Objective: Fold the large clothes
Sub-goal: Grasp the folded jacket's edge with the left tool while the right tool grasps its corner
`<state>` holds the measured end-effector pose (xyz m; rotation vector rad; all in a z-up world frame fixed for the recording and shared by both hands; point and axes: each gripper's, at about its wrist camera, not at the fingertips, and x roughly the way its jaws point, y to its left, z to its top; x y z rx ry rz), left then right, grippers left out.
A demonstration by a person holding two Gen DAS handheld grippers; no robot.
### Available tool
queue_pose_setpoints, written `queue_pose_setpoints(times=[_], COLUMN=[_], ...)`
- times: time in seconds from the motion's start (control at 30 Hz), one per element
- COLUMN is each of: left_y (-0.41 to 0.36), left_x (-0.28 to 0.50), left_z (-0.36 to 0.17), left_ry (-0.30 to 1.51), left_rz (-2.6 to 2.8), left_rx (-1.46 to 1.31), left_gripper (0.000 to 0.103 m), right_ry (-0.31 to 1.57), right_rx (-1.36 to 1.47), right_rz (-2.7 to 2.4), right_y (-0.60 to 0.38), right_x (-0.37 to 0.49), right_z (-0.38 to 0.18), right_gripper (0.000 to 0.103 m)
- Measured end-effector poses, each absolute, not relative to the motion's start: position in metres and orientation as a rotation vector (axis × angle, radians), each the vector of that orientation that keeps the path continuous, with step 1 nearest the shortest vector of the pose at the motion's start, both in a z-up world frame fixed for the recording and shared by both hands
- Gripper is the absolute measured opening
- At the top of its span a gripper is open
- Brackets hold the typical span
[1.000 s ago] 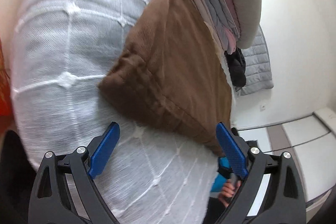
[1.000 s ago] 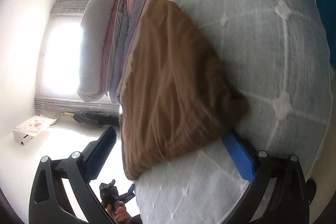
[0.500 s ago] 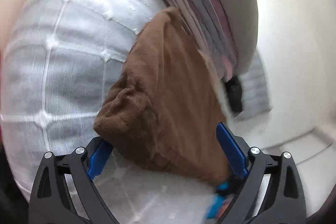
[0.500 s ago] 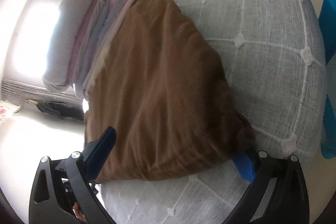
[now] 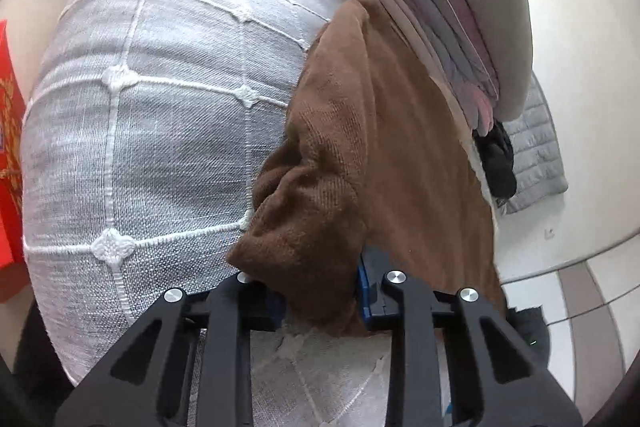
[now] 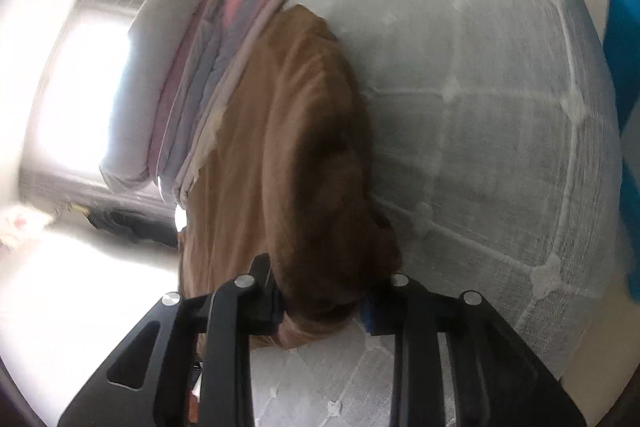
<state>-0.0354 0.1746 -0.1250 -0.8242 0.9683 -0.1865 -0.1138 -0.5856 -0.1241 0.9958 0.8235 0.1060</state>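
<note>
A folded brown garment (image 5: 384,155) lies on a grey quilted bed cover (image 5: 160,131), next to a stack of folded clothes (image 5: 432,11). My left gripper (image 5: 320,303) is shut on the near left corner of the brown garment, which bunches up between the jaws. In the right wrist view the same brown garment (image 6: 288,155) lies on the bed cover (image 6: 480,107). My right gripper (image 6: 322,303) is shut on its other near corner. The blue pads are mostly hidden by cloth.
The stack of folded clothes (image 6: 208,75) with a grey cushion on top lies just beyond the brown garment. A red box (image 5: 8,147) stands at the bed's left side. A dark garment (image 5: 496,159) and a grey quilted piece (image 5: 536,155) lie past the bed.
Both grippers moved forward onto the brown garment's near corners and closed from wide open to shut on the cloth. The gripped edge now bunches up.
</note>
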Motion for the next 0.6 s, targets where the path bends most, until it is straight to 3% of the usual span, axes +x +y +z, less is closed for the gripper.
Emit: queue_pose_setpoints(times=[0.27, 0.6], left_y=[0.176, 0.176], left_x=[-0.06, -0.156], left_z=[-0.086, -0.051], left_ry=[0.92, 0.977], left_rz=[-0.312, -0.39], left_rx=[-0.832, -0.707], left_gripper=[0.015, 0.016], right_ry=[0.674, 0.673], right_rx=[1.023, 0.996], right_rz=[0.22, 0.233], right_y=[-0.579, -0.581], right_x=[-0.149, -0.265], right_z=[-0.082, -0.076], right_gripper=[0.021, 0.021])
